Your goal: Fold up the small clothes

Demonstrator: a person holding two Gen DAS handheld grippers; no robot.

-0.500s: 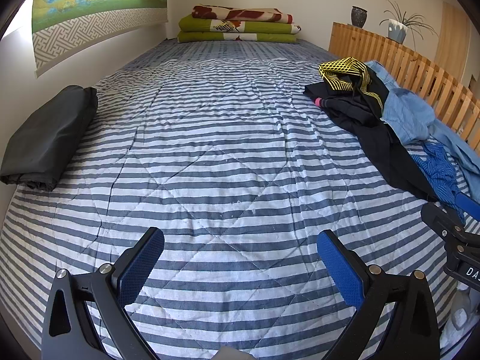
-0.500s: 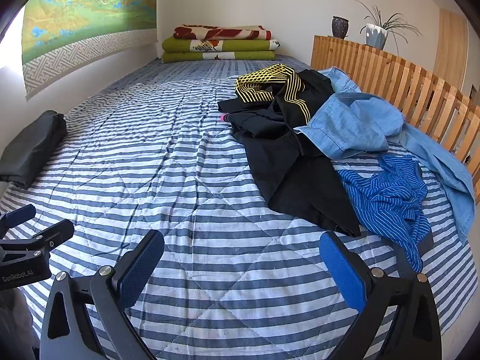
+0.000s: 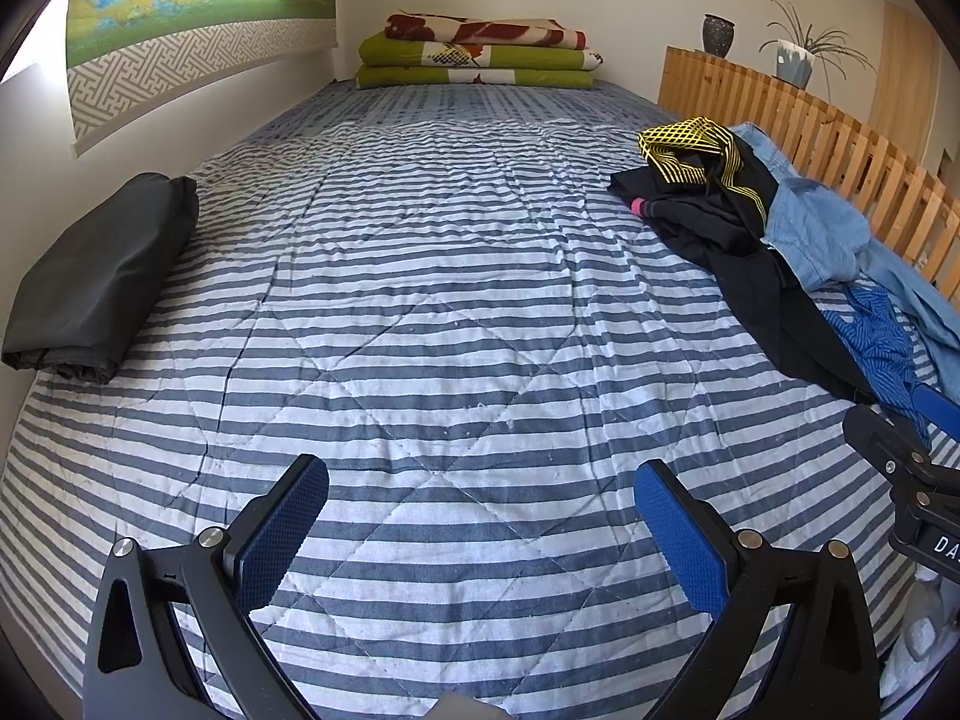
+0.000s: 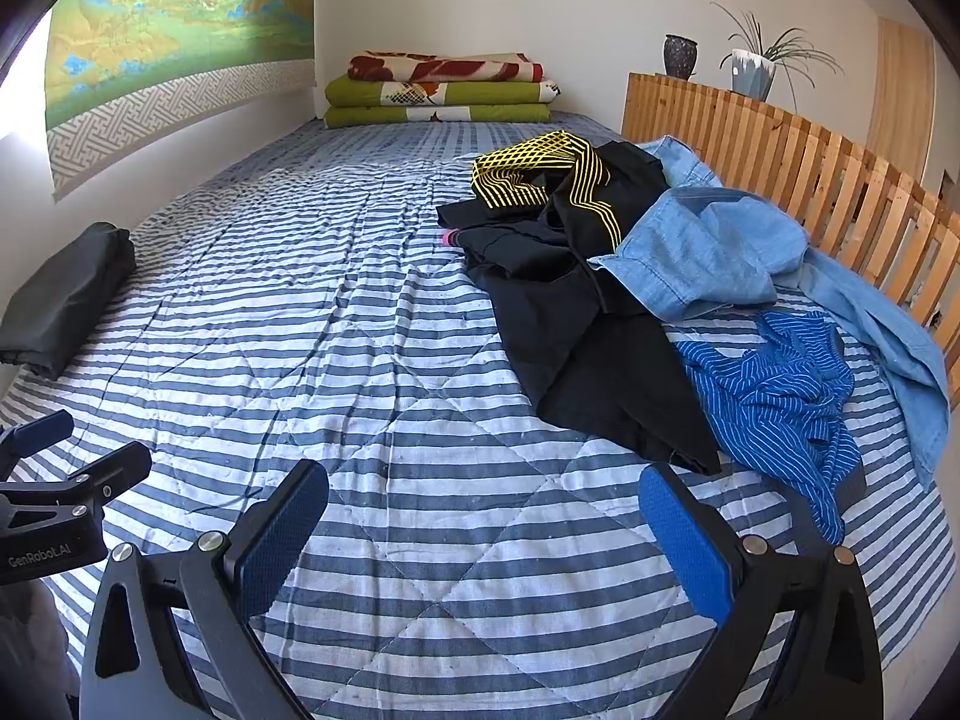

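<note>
Both claws hang spread wide and empty over the striped bed (image 3: 420,300): left claw (image 3: 480,531), right claw (image 4: 483,534). The unfolded clothes pile (image 4: 600,300) lies by the wooden slats (image 4: 810,174); a folded dark garment (image 3: 102,276) rests opposite.

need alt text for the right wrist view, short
A loose pile of clothes lies unfolded on the right side of a striped bed: black garments, a light blue denim shirt and a blue striped piece. The right gripper hangs open and empty above the quilt, with a folded dark garment at far left.
</note>
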